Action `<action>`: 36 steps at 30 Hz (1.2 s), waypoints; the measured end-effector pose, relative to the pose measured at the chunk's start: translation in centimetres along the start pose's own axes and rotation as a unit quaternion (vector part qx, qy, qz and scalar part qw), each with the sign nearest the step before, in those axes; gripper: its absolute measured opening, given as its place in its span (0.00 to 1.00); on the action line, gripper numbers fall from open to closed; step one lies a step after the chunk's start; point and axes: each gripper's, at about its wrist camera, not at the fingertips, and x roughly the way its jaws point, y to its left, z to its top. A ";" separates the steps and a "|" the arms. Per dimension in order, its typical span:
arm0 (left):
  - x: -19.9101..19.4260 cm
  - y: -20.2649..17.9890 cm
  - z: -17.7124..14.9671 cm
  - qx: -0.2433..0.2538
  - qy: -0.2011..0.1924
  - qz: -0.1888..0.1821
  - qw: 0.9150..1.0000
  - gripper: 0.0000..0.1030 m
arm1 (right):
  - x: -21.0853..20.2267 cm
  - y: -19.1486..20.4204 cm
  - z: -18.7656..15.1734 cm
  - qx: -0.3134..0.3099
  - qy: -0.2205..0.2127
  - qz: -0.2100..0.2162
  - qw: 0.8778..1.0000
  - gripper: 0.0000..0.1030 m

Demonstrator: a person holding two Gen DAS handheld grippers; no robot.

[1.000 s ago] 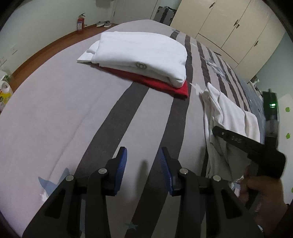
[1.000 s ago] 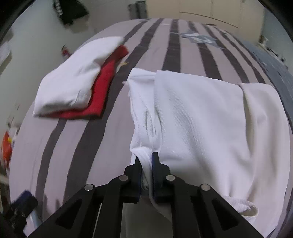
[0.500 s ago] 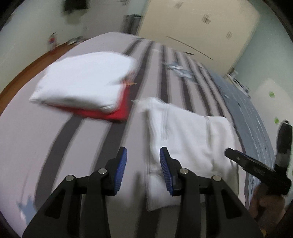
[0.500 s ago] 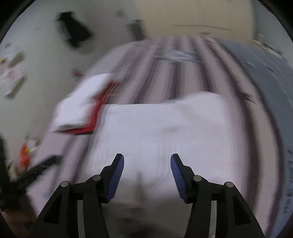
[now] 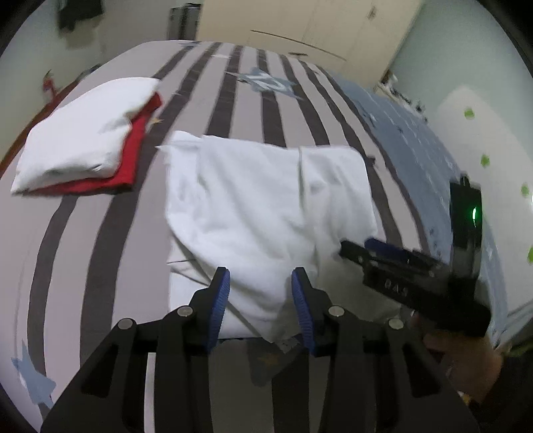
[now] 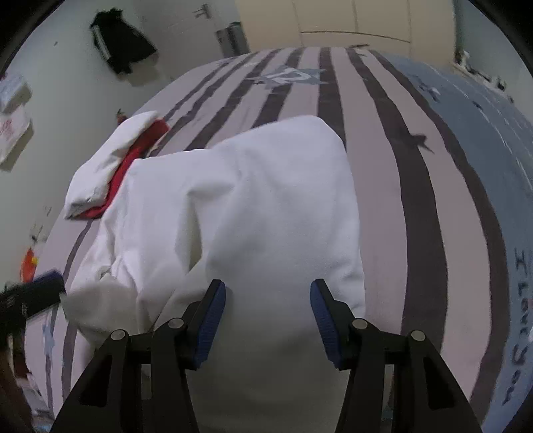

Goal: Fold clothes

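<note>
2 folded garments (image 5: 76,140) stacked beside white shirt (image 5: 260,200), striped bed (image 5: 273,110)

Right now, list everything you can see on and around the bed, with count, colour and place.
white garment: one, white, loosely folded, middle of the bed, under both grippers
folded stack: two pieces, white on top of red, left of the white garment
bed cover: one, light grey with dark stripes and pale blue stars, blue along the right side
wardrobe: one, cream, beyond the bed
dark clothing: one, black, hanging on the far wall
left gripper: one, black with blue pads, open over the garment's near edge
right gripper: one, black with blue pads, jaws just opened, nothing held
hand: one, holding the right gripper
</note>
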 end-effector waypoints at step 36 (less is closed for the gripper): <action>0.0 8.5 -3.1 -0.116 0.033 0.020 0.993 0.03 | 1.5 -1.5 -0.2 -0.021 -0.001 -0.023 1.000 0.29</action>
